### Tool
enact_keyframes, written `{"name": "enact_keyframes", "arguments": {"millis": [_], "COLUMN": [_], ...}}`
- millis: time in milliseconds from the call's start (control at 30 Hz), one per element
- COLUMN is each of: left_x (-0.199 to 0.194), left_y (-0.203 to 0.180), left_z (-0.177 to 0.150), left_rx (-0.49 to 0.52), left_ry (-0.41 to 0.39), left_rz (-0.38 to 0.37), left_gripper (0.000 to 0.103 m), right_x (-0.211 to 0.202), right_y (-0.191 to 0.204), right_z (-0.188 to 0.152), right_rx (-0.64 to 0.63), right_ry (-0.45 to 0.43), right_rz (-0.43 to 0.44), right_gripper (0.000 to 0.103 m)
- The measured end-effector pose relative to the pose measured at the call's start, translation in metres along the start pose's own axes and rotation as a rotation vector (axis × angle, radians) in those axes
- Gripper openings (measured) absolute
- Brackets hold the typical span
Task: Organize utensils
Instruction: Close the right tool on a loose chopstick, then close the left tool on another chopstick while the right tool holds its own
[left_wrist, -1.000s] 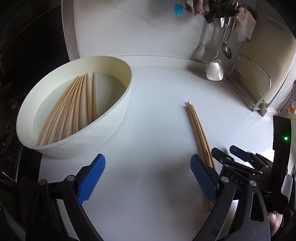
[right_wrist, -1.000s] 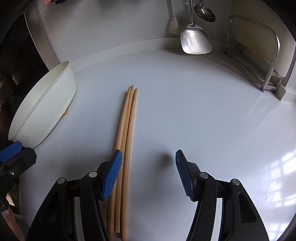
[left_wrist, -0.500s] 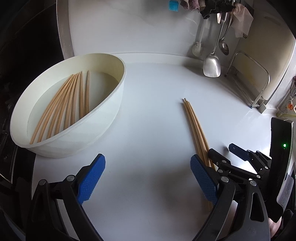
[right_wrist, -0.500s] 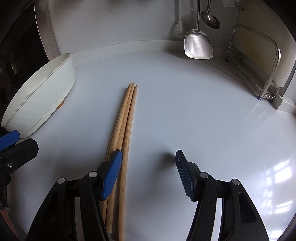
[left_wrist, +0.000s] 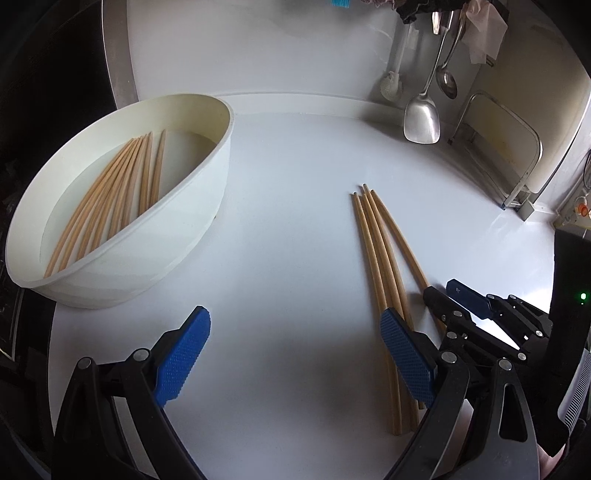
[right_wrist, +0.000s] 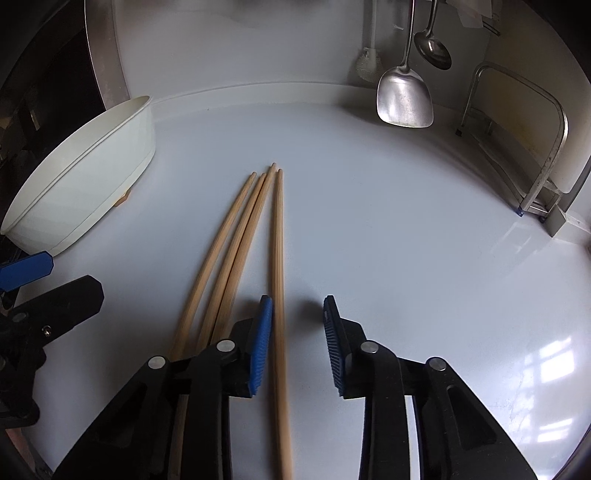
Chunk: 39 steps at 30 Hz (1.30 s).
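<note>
Near ends of loose wooden chopsticks vanish beneath the black-and-blue grippers on a white kitchen counter.

From the right wrist, the three left-hand pale wooden chopsticks (right_wrist: 225, 258) slip under the right gripper (right_wrist: 297, 341), while the single stick between its fingers blurs before meeting the bottom edge. From the left wrist, the left gripper (left_wrist: 295, 356) covers part of the same bundle. The hanging steel spatula (right_wrist: 404, 94) and steel ladle (right_wrist: 433, 51) lose their handle tops at the upper edge. The far ends of the chopsticks in the cream oval tub (left_wrist: 122, 269) are hidden by its near wall.
</note>
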<state>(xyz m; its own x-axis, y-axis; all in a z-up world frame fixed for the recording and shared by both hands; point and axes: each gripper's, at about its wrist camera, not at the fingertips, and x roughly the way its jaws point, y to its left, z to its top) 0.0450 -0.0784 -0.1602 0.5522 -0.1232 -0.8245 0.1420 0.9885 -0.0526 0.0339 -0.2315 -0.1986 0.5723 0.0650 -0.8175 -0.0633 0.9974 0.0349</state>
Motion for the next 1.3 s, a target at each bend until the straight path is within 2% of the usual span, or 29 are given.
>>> {"name": "enact_keyframes", "arguments": {"millis": [133,300,633,900,1000,1100,1300], "left_x": [0.009,0.02,0.042,0.043,0.044,0.044,0.048], "left_y": [-0.01,-0.023,-0.038,-0.036,-0.031,-0.032,-0.027], "left_z": [0.001,0.003,-0.003,-0.002,-0.004,-0.007,-0.001], "left_rx": [0.004,0.017,0.035,0.032,0.023,0.059,0.032], "left_ry": [0.015,0.029,0.077,0.066,0.077,0.075,0.074], "left_rz": [-0.009,-0.01,0.018,0.034,0.038,0.065,0.082], "left_gripper": [0.091,0.091,0.091,0.092,0.094,0.094,0.096], "right_x": [-0.003,-0.008,-0.013,-0.012,-0.012,-0.012,-0.008], "right_y": [-0.012,-0.035,-0.055,-0.057,-0.059,-0.059,-0.056], "right_z": [-0.003,-0.009,-0.015,-0.012,-0.011,-0.011,-0.009], "right_rx": [0.016,0.052,0.083,0.066,0.062,0.057,0.032], "right_ry": [0.001,0.002,0.009,0.001,0.001,0.0,0.004], "right_rz": [-0.009,-0.036,-0.032,-0.019,-0.012,-0.007,0.005], "right_gripper": [0.016,0.013,0.013,0.015,0.018,0.022,0.022]}}
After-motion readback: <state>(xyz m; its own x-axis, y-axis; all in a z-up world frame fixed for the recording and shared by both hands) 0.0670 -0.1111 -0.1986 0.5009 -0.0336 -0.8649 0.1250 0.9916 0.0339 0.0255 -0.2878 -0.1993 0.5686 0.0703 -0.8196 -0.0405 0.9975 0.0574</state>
